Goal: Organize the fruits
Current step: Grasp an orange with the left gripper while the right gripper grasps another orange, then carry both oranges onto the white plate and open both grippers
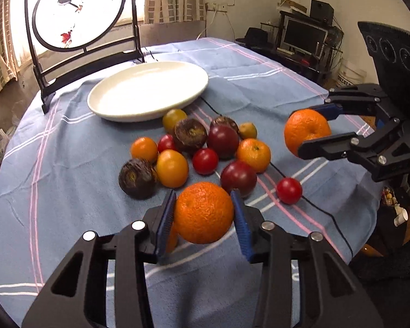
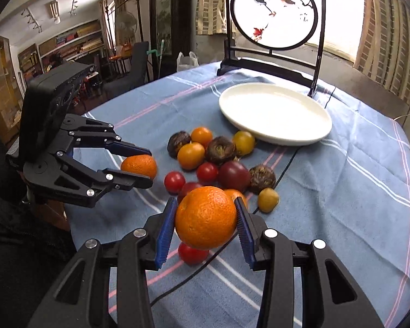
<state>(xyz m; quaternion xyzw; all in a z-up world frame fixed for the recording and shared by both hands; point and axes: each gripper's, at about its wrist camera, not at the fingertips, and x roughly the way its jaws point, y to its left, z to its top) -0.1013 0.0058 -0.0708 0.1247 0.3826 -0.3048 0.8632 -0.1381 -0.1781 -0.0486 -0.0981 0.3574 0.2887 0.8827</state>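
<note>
Both tongs are each pinching an orange, and neither fruit has reached the plate. In the left wrist view, the left gripper point(image 1: 204, 213) has its blue pads pressed against the two sides of a large orange point(image 1: 203, 212), held near the front of the loose pile of fruit point(image 1: 194, 150); across the table the right gripper point(image 1: 315, 129) clamps a second orange point(image 1: 306, 130) raised clear of the blue checked tablecloth point(image 1: 68, 169). The white plate point(image 1: 148, 91) sits behind the pile with nothing in it, just in front of a black-framed round screen point(image 1: 79, 11). In the right wrist view, the right gripper point(image 2: 205, 218) holds its orange point(image 2: 205, 218) above a red tomato point(image 2: 192, 254), with the plate point(image 2: 274, 113) further ahead to the right, again bare. The left gripper point(image 2: 142, 168) appears at the left with its orange point(image 2: 139, 166) between its fingers. As I judge it, the work has barely begun: two oranges are lifted, none is placed, and the tomatoes, small oranges and dark round fruits all remain scattered on the cloth.
</note>
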